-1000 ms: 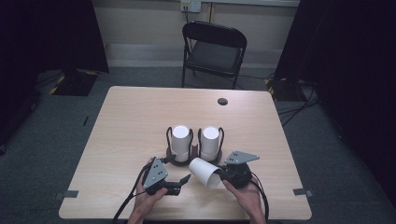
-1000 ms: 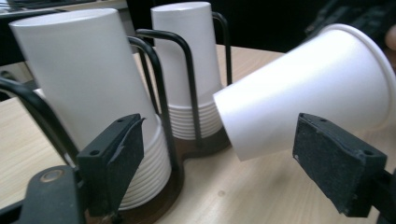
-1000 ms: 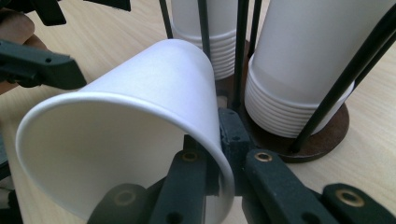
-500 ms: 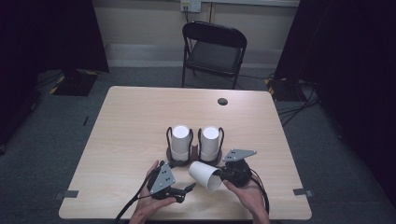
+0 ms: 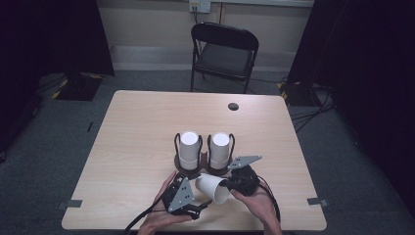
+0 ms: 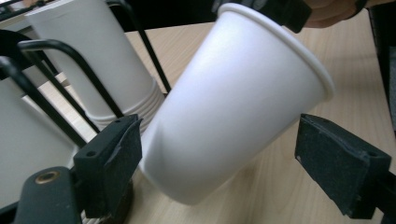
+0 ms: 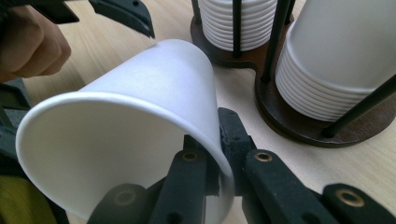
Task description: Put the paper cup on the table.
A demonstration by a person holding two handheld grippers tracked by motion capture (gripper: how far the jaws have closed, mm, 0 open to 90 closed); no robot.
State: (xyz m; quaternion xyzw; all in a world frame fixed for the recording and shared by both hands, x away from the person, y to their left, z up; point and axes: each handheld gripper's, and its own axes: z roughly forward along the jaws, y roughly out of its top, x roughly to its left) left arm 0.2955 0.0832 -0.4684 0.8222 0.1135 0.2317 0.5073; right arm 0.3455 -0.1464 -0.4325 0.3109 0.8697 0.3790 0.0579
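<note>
Pinching the rim of the white paper cup (image 7: 140,121), right gripper (image 7: 219,154) has one jaw inside and one outside, clenched. Cup is tilted on its side, above the table's (image 5: 142,127) near edge. Left gripper (image 6: 219,158) is released, jaws straddling the cup body without touching. Cup holder (image 5: 203,169) with two stacks sits just beyond.

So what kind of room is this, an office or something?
More likely a test or recording room: one bare table on grey carpet, dark curtains at both sides, a lone folding chair, and loose cables on the floor.
</note>
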